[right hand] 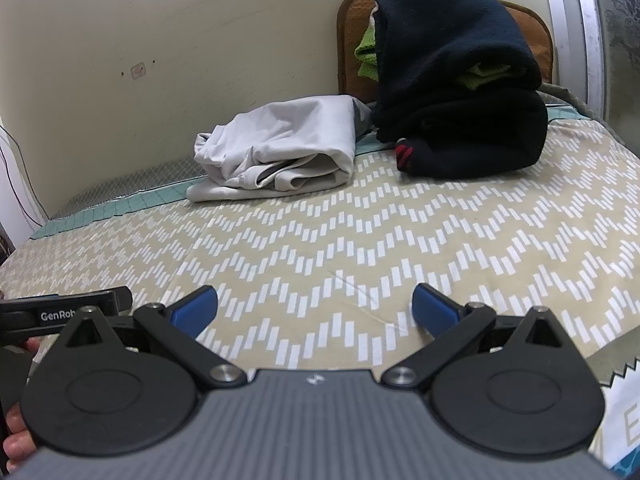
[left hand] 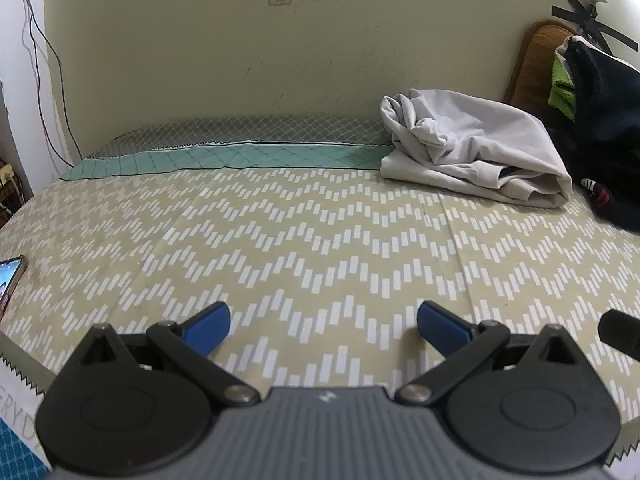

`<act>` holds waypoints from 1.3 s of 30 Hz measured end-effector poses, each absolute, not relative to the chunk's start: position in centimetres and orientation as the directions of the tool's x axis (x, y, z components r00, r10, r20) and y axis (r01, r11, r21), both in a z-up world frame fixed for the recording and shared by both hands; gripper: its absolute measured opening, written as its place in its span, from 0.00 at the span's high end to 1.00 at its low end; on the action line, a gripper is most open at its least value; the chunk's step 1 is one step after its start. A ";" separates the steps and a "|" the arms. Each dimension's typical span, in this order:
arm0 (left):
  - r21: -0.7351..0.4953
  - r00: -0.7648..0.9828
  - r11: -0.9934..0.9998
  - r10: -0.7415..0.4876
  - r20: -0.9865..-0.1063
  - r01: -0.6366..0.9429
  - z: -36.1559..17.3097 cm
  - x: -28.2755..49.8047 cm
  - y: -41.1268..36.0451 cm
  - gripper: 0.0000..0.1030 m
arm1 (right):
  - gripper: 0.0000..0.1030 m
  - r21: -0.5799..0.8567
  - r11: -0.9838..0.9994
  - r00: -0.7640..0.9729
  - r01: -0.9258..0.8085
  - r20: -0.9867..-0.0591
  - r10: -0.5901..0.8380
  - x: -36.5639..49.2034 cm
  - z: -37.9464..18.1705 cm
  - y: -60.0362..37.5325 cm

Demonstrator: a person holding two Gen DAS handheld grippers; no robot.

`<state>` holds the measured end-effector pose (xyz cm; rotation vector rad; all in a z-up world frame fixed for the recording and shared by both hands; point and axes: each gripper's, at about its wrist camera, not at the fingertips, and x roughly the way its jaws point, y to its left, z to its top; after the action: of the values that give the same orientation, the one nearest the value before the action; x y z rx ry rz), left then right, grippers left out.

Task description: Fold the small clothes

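Observation:
A crumpled light grey garment [left hand: 476, 144] lies at the far right of the bed, near the wall; it also shows in the right wrist view [right hand: 280, 148]. A pile of dark navy clothes [right hand: 460, 92] with green cloth in it sits to its right, seen at the edge of the left wrist view [left hand: 604, 128]. My left gripper [left hand: 324, 326] is open and empty, low over the beige zigzag sheet [left hand: 320, 240]. My right gripper [right hand: 316, 312] is open and empty too, over the same sheet [right hand: 360, 232]. Both are well short of the clothes.
A cream wall [left hand: 280, 60] runs behind the bed. A brown cushion [right hand: 348, 40] leans behind the dark pile. A phone [left hand: 10, 280] lies at the left edge of the bed. A window frame [right hand: 576, 32] stands at the far right.

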<state>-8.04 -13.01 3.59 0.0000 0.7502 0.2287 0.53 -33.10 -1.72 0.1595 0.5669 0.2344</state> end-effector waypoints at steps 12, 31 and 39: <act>0.095 0.710 0.974 0.216 -0.671 -0.207 3.3 -7.8 -13.4 0.00 | 0.00 0.185 0.968 0.817 -0.171 -0.523 0.244 0.8 -1.8 -32.9; 0.140 0.720 0.973 0.229 -0.655 -0.183 3.4 -8.2 -14.5 0.00 | 0.00 0.192 0.967 0.819 -0.167 -0.519 0.245 0.7 -1.8 -33.0; 0.138 0.721 0.974 0.225 -0.656 -0.179 3.6 -8.3 -14.4 0.00 | 0.00 0.190 0.967 0.819 -0.167 -0.519 0.244 0.7 -1.8 -33.0</act>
<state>-8.32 -14.38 3.57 0.0660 0.7327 0.2238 0.73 -33.04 -1.80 0.1386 0.5709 0.2197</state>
